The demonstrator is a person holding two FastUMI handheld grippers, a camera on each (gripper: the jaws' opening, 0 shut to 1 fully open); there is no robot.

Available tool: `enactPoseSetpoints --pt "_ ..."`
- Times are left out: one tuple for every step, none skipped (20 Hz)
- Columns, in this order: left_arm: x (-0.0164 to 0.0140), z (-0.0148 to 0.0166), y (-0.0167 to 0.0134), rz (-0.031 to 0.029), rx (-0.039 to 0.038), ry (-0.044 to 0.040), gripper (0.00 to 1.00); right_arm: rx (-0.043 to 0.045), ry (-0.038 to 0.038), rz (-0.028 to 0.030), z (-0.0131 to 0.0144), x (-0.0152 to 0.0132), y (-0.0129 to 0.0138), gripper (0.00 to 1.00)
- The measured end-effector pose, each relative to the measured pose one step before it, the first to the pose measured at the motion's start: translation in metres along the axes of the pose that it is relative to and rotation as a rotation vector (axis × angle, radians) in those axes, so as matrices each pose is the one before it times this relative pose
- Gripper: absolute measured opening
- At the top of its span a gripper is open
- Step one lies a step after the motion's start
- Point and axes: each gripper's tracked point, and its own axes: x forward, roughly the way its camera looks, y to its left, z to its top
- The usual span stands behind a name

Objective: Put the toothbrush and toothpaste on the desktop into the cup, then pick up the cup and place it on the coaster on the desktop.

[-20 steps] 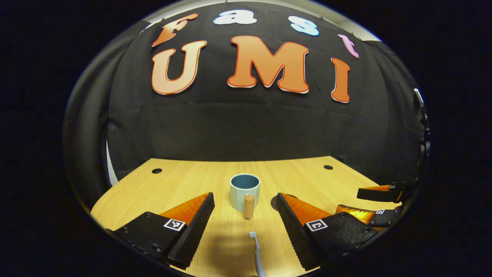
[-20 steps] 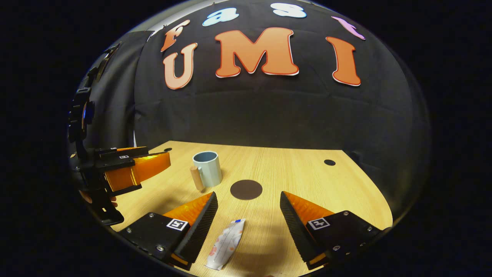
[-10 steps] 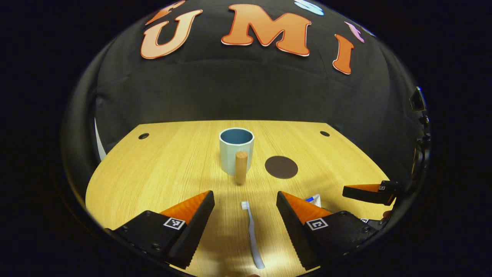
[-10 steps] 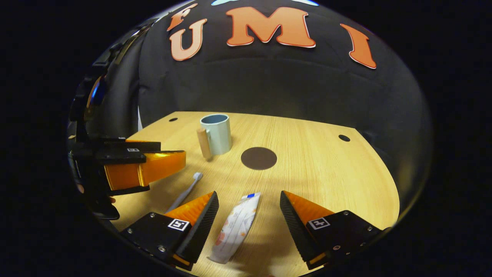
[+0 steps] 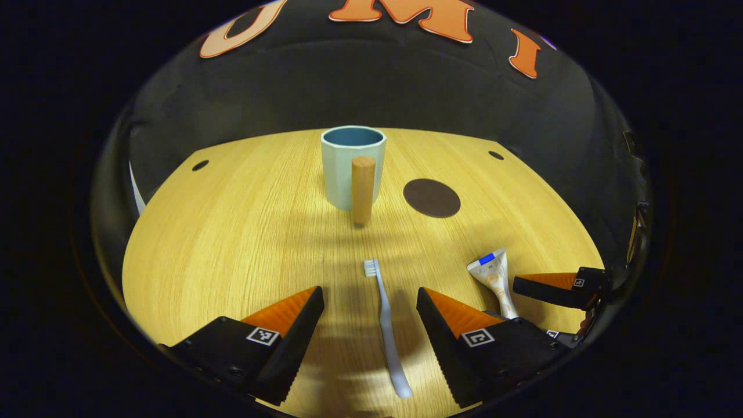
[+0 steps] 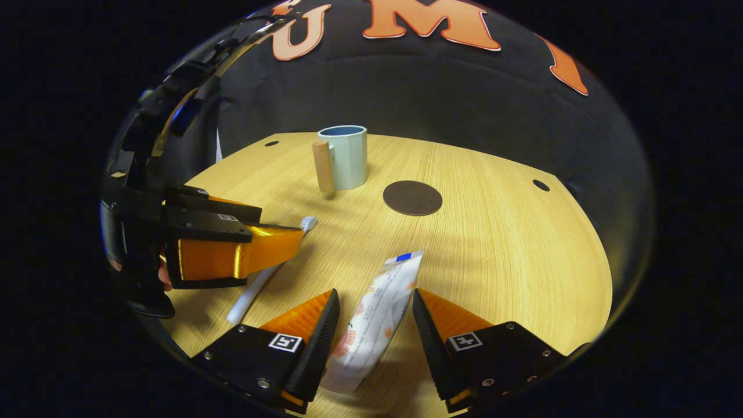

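Note:
A pale blue cup (image 5: 353, 165) with a wooden handle (image 5: 363, 188) stands upright mid-desk, also the cup (image 6: 348, 157) in the right gripper view. The dark round coaster (image 5: 432, 198) lies to its right. A white toothbrush (image 5: 384, 325) lies flat, its handle between the spread fingers of my open left gripper (image 5: 368, 302), untouched. The toothpaste tube (image 6: 377, 313) lies on the desk between the fingers of my right gripper (image 6: 374, 299), which stand close on both sides without clearly pressing. The left gripper (image 6: 232, 249) hangs over the toothbrush (image 6: 255, 287).
The wooden desk (image 5: 232, 232) has small cable holes at its far corners and ends at the black cloth wall. The coaster (image 6: 412, 197) sits bare, right of the cup. A hand shows behind the left gripper. The right gripper (image 5: 557, 287) is beside the toothpaste (image 5: 493, 278).
Both grippers have tipped down and come closer to the desk. The right gripper's fingers have narrowed around the toothpaste tube. The left gripper now straddles more of the toothbrush.

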Motion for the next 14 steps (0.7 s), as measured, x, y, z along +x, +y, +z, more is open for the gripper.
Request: enactPoseSetpoints --pt "0.00250 -0.00835 0.00073 0.00870 -0.01215 0.03240 0.97 -0.00834 0.00388 0.00566 -0.00053 0.00058 0.00298 0.75" --pt "-0.00018 -0.00445 -0.00086 0.01035 -0.01023 0.02381 0.97 0.00083 0.00010 0.00022 0.00085 0.00212 0.00005 0.75" --pt "-0.00320 0.00144 -0.00285 0.00519 -0.00184 0.00902 0.98 0.00648 0.00169 0.00633 -0.00025 -0.00211 0.00119 0.75" --pt "-0.00344 0.00480 -0.00233 0.00888 0.00445 -0.00188 0.98 0.00624 0.00099 0.00930 0.00160 0.00048 0.00082 0.75" --pt "-0.00215 0.00242 -0.00512 0.01081 0.00176 0.01203 0.97 0.00395 0.00442 0.00342 -0.00104 0.00215 0.00052 0.75" --pt "-0.00141 0.00173 -0.00148 0.01663 0.00124 0.01096 0.97 0.00167 0.00271 -0.00376 -0.00038 0.00133 -0.00063 0.75" --pt "0.00250 0.00086 -0.00259 0.01354 0.00746 0.00681 0.95 0.00636 -0.01198 -0.00137 0.00229 0.00109 0.00050 0.71" --pt "-0.00010 0.00377 -0.00258 0.00669 0.00388 0.00778 0.90 0.01306 0.00318 0.00708 -0.00022 0.00153 -0.00142 0.66" --pt "-0.00105 -0.00160 -0.00150 0.00553 0.00230 0.00295 0.86 0.01536 -0.00433 0.01475 -0.00027 0.00094 0.00003 0.56" --pt "0.00012 -0.00029 -0.00119 0.00748 -0.00110 0.01002 0.76 0.01010 0.00450 0.00871 -0.00072 0.00244 -0.00189 0.54" --pt "0.00355 0.00254 -0.00201 0.00443 -0.00455 -0.00154 0.67 0.00756 -0.00162 -0.00796 0.00164 0.00043 -0.00504 0.44" --pt "0.00023 -0.00123 -0.00041 -0.00259 -0.00900 0.01379 0.44 0.01506 -0.00126 -0.01470 0.00091 0.00053 -0.00730 0.36" --pt "-0.00187 -0.00080 -0.00069 0.00351 0.00235 0.00031 0.38 0.02676 0.00308 0.00871 0.00026 -0.00046 -0.00083 0.22" --pt "0.00025 -0.00090 -0.00038 -0.00100 0.01199 0.01230 0.31 0.02159 0.00218 0.01174 0.00186 0.00279 -0.00089 0.20"
